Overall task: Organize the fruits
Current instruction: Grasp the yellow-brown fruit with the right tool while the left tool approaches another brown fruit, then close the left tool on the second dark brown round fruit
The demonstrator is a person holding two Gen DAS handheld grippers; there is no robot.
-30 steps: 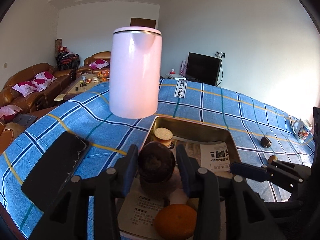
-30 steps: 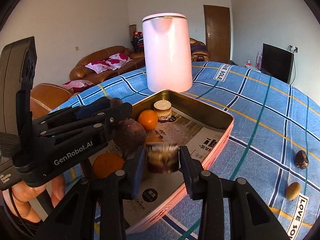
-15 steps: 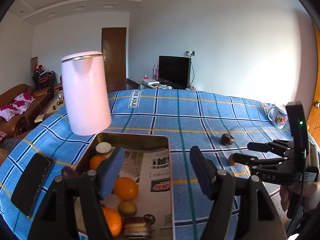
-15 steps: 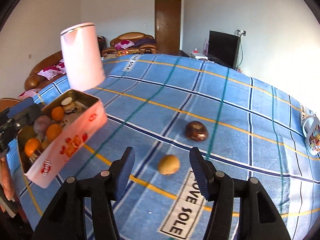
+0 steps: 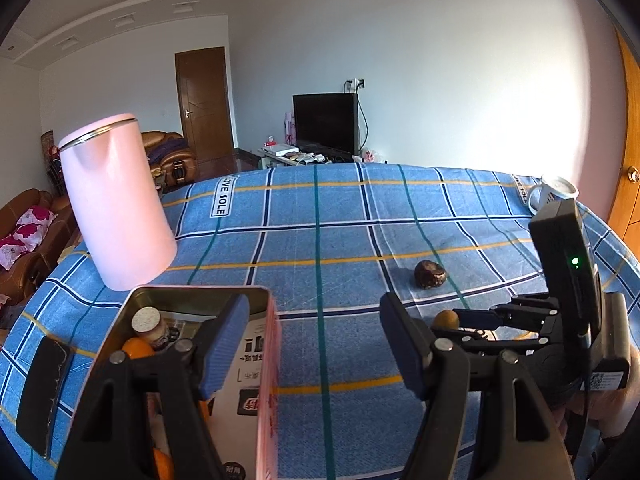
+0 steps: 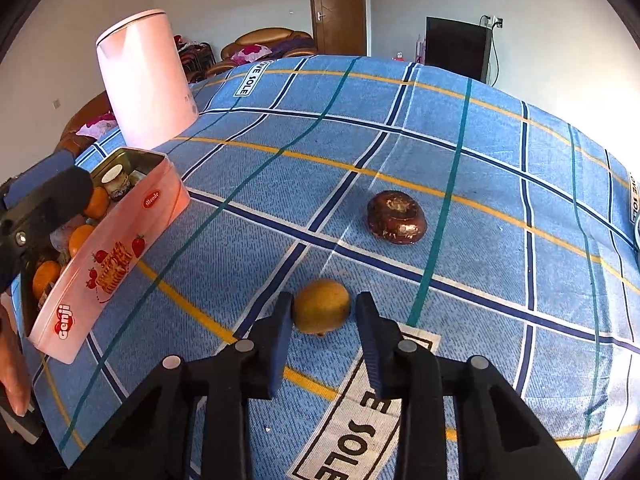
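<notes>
the pink tin (image 6: 116, 256) read "genji" low on its side and "monde" in a red oval higher up; the blue checked cloth (image 6: 400, 140) carried "love sole" labels.

Both tools are matte black plastic: the left two-finger gripper (image 5: 314, 344) and the right two-finger gripper (image 6: 322, 332) carry blue pads (image 5: 224, 344) and silver round screws at the pivots. A black box bearing a green light tops the right one.
</notes>
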